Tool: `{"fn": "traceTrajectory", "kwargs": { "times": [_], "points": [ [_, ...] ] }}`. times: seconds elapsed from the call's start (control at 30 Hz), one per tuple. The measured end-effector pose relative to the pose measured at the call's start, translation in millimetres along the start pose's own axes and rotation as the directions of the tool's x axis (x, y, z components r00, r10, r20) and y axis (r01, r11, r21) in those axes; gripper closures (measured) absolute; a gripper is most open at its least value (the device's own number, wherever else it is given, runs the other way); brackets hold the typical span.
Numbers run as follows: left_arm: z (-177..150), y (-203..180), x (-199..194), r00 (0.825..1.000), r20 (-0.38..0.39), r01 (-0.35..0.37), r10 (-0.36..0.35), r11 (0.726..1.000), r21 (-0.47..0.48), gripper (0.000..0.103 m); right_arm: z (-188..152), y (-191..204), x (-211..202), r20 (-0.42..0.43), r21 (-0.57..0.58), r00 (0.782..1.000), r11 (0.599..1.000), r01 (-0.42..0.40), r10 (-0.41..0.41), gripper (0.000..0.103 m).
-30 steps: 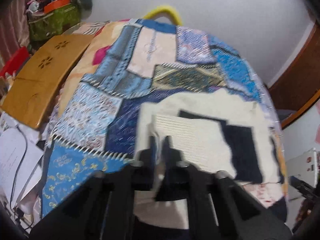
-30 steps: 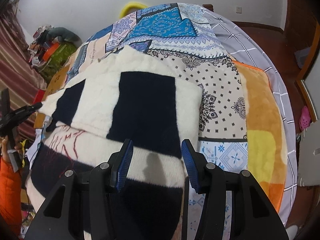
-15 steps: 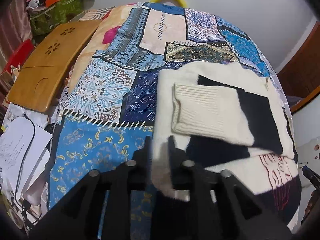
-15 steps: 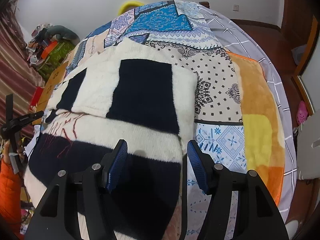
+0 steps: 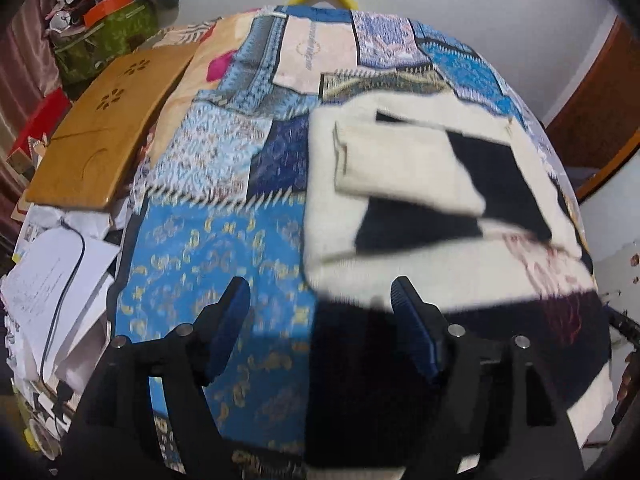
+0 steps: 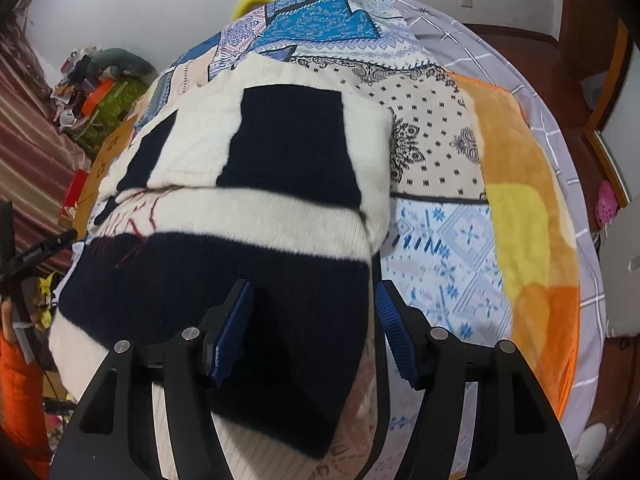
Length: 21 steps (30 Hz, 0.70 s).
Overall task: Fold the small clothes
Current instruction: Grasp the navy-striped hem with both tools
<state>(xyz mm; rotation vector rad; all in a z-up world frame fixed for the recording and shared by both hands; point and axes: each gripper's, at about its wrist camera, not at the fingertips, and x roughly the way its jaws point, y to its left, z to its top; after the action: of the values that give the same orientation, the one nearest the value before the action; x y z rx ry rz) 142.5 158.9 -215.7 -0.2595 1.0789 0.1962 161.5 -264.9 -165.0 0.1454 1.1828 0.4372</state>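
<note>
One cream-and-navy sweater (image 5: 404, 216) lies across the middle of the frame on one patchwork quilt (image 5: 224, 248). Two grippers, one left (image 5: 320, 320) and one right (image 6: 312, 324), sit at the bottom edge. One wooden lap tray (image 5: 104, 136) rests at the upper left, and one orange blanket (image 6: 520, 208) at the right.

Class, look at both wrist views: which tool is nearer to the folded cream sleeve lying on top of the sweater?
Left. The left tool is open at the sweater's left edge, with the sleeve just ahead. The right tool is open over the sweater's right hem, and the sleeve is out of its view.
</note>
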Motion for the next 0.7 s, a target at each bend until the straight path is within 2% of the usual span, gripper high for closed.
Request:
{"fn": "traceTrajectory", "kwargs": {
  "times": [0.13,0.3,0.5,0.7],
  "points": [
    [-16,2,3,0.999,-0.038,-0.005,0.005,1.0,-0.004,0.031,-11,2,0,-0.01,0.006,1.0,1.0,-0.01,0.01,0.043],
    [-33,2,6,0.997,-0.072,0.024,-0.026,0.999,-0.037,0.031,-25,1,-4,0.004,0.026,1.0,0.999,-0.025,0.025,0.041],
    [-47,-4,9,0.995,-0.086,0.048,-0.051,0.998,-0.044,0.03,-38,-2,-4,0.013,0.068,0.998,0.995,-0.07,0.069,0.039],
    [-54,-1,8,0.992,-0.086,0.088,-0.096,0.992,-0.094,0.03,-50,-1,-8,0.051,0.071,0.995,0.993,-0.091,0.088,0.041]
  ]
}}
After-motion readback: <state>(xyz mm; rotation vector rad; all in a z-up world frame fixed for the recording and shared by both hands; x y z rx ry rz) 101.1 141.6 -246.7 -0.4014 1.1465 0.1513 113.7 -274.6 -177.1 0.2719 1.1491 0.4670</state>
